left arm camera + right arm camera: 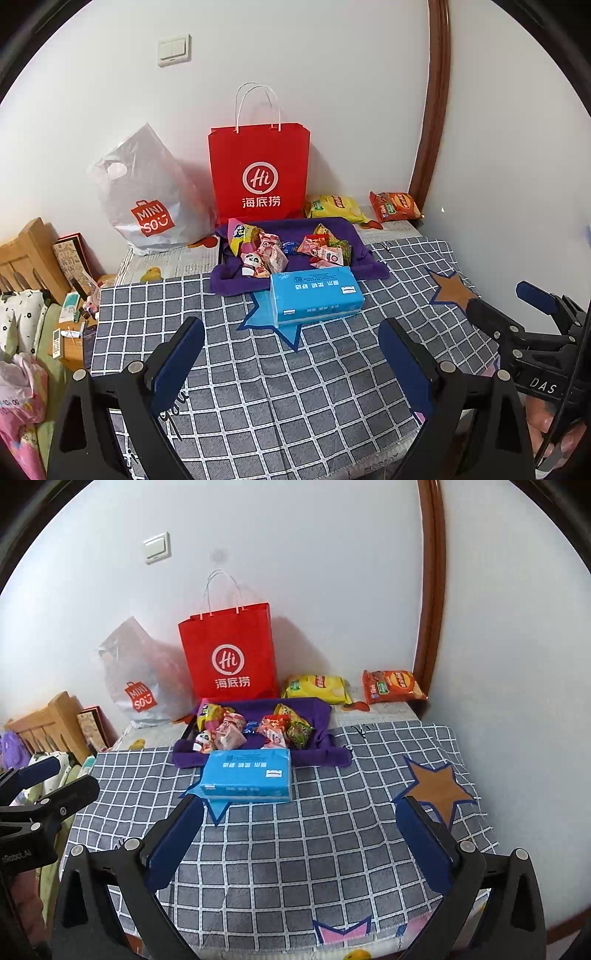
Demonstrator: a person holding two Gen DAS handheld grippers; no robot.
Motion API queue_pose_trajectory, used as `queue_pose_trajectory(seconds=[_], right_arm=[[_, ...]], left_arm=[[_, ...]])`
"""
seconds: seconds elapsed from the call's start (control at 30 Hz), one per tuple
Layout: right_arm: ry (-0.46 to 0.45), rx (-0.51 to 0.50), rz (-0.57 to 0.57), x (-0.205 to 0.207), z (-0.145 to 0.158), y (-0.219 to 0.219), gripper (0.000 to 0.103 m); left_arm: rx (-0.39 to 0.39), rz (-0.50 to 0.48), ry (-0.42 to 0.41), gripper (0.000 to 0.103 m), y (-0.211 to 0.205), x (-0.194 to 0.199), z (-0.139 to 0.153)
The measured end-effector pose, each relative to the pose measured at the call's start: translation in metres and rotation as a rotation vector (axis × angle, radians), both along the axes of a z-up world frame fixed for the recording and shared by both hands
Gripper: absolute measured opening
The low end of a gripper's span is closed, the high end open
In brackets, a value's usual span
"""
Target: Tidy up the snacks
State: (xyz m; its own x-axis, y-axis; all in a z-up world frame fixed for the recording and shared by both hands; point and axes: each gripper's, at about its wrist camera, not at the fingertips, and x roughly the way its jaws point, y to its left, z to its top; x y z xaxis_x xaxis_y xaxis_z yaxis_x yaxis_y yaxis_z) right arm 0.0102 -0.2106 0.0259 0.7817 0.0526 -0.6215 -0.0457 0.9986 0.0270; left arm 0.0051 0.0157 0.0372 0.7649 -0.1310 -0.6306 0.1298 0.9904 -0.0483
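Several small snack packets lie heaped on a purple cloth at the far middle of the table. A yellow chip bag and an orange chip bag lie flat by the wall, right of a red paper bag. A blue tissue pack sits in front of the cloth. My left gripper and my right gripper both hover open over the checked tablecloth, well short of the snacks, nothing between their fingers.
A translucent plastic shopping bag leans on the wall left of the red bag. The checked cloth covers the table. A wooden headboard and a cluttered side table stand to the left. The wall closes the right side.
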Motion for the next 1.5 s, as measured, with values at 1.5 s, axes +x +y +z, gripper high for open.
queue_pose_trajectory(seconds=[1.5], right_arm=[[-0.014, 0.001, 0.012, -0.019, 0.003, 0.009, 0.102]], left_arm=[[0.003, 0.026, -0.009, 0.095, 0.004, -0.014, 0.007]])
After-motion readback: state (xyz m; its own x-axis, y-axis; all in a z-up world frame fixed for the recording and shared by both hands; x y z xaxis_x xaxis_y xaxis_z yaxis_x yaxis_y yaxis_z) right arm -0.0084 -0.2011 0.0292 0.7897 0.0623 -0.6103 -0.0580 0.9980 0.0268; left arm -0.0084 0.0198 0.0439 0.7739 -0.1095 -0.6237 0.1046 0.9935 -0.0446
